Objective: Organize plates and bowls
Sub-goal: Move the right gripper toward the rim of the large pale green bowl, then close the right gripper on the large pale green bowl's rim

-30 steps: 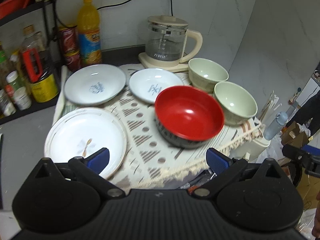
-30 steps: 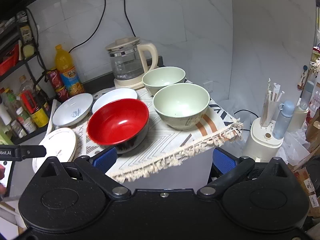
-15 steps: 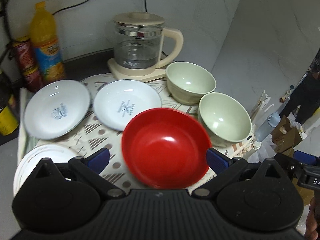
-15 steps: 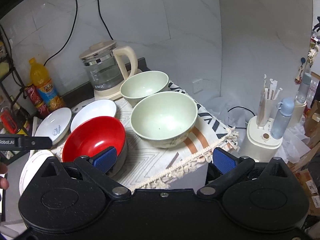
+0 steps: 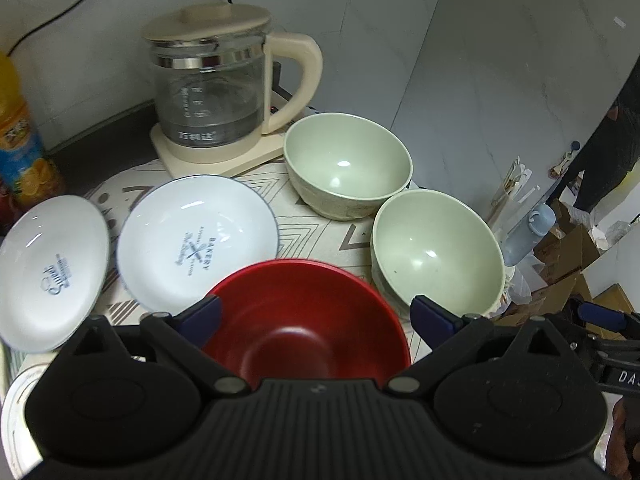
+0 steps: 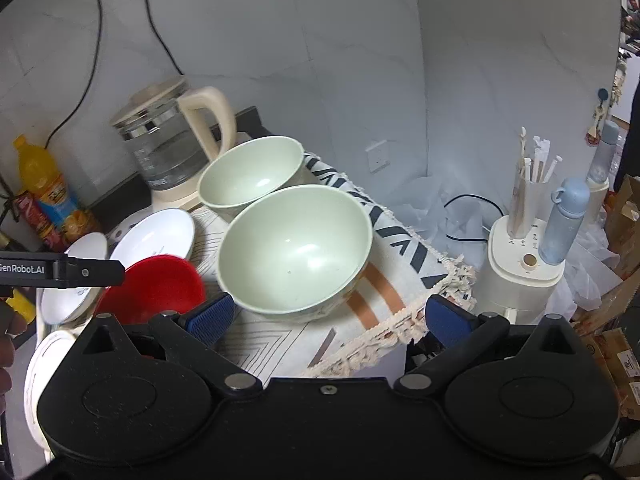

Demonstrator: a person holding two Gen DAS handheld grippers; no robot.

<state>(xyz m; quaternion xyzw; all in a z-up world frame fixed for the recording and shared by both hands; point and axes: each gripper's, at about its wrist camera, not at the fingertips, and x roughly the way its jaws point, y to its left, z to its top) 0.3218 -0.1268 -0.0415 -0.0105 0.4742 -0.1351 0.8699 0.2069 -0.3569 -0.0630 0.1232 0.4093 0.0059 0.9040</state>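
At the far left of the left wrist view an orange drink bottle (image 5: pixel 16 140) stands against the wall, and just inward of it two white plates with blue print lie on the patterned cloth (image 5: pixel 320 236): the outer plate (image 5: pixel 48 268) and the inner plate (image 5: pixel 196 240), side by side and nearly touching. Behind them a glass kettle (image 5: pixel 212 92) with a cream handle sits on its cream base. Low in the middle, the red bowl (image 5: pixel 304 320) lies right under the left gripper (image 5: pixel 316 314), whose blue-padded fingers are spread wide and sit to either side of the bowl's rim, above it and gripping nothing. To the right stand two pale green bowls, upright and close together: the rear green bowl (image 5: pixel 348 164) beside the kettle base and the front green bowl (image 5: pixel 436 252) at the cloth's fringed edge. In the right wrist view the right gripper (image 6: pixel 328 318) also has its jaws wide apart and empty, hovering just before the front green bowl, with its left pad near that bowl's side. Past the table's right edge a cream appliance (image 6: pixel 520 264) carries a cup of sticks (image 6: pixel 532 192) and a blue bottle (image 6: pixel 564 220).
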